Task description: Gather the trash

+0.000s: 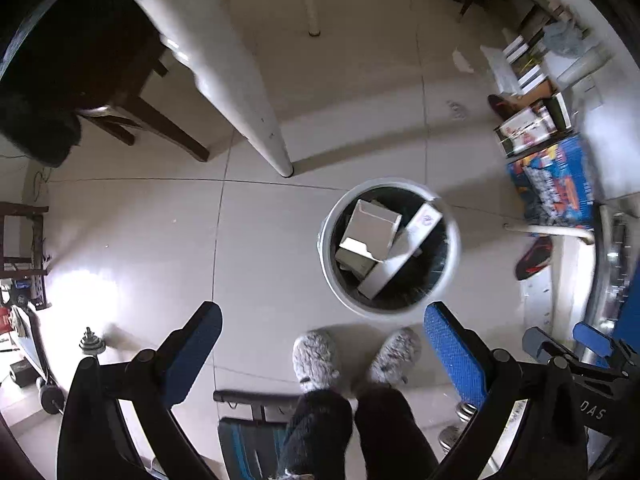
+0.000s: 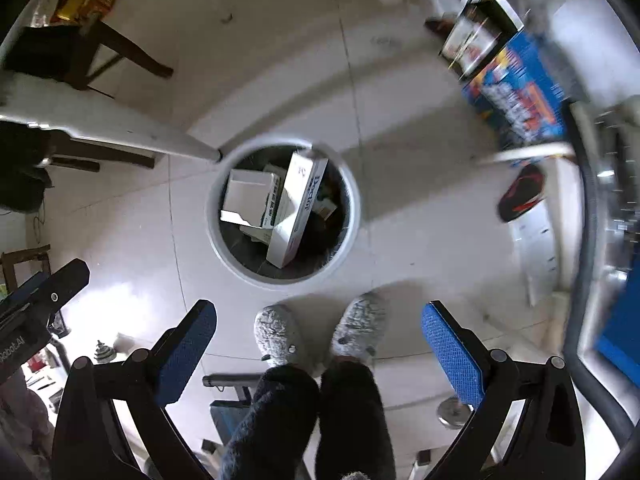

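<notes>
Both grippers point down at the tiled floor, fingers spread apart and holding nothing: left gripper (image 1: 322,344), right gripper (image 2: 318,340). The round white plastic bin (image 2: 352,208) stands just ahead of two grey fuzzy slippers (image 2: 276,334) and holds two white cardboard boxes (image 2: 298,208) (further scraps unclear).

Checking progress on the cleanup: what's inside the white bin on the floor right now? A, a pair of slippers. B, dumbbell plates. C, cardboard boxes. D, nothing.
C: the white bin holds several cardboard boxes, and both hand-held grippers are open with nothing between their fingers.
</notes>
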The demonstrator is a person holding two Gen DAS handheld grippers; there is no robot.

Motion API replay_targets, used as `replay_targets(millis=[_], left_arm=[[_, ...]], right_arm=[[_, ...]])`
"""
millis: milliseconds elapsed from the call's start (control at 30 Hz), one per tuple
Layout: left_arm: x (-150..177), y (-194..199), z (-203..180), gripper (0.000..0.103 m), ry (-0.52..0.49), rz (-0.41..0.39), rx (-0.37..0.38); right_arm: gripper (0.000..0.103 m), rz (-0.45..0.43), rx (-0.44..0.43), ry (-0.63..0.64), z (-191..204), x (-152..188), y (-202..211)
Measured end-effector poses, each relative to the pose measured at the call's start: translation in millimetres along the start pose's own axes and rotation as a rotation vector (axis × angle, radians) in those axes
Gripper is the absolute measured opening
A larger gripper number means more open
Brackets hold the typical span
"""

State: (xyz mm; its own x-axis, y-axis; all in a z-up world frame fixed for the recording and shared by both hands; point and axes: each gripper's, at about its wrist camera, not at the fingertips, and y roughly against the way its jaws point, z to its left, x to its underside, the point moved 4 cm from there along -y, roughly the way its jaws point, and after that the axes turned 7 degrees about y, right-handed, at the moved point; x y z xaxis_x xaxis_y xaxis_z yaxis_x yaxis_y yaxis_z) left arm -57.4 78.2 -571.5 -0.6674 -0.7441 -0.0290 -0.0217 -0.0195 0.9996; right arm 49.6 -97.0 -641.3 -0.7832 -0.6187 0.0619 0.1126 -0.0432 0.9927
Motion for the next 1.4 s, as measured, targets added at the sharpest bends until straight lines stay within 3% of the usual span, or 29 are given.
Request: replay_targets(millis=[333,667,1033,1400], left_arm=[[34.1,164.6,8.9,0.103,-0.056,-0.057,0.047],[64.0,300.6,-5.7,0.103,-0.094,-0.125,0.213],[86.2,403.2,-6.0,0.103,-0.128,-0.179,0.365],[97.2,451.1,-0.1,0.103,-0.125,-0.219,0.448]], right_arm=[[0.103,-0.134,-0.007,-0.008,11.1,49.7,194.0],[0.103,-0.238,-0.100,0.028,23.8,101.7,361.2],[0.103,-0.303,-0.221,0.067,29.8,142.9,463.7],[0.103,-0.337,-0.268,0.124,42.8,160.2,521.6]])
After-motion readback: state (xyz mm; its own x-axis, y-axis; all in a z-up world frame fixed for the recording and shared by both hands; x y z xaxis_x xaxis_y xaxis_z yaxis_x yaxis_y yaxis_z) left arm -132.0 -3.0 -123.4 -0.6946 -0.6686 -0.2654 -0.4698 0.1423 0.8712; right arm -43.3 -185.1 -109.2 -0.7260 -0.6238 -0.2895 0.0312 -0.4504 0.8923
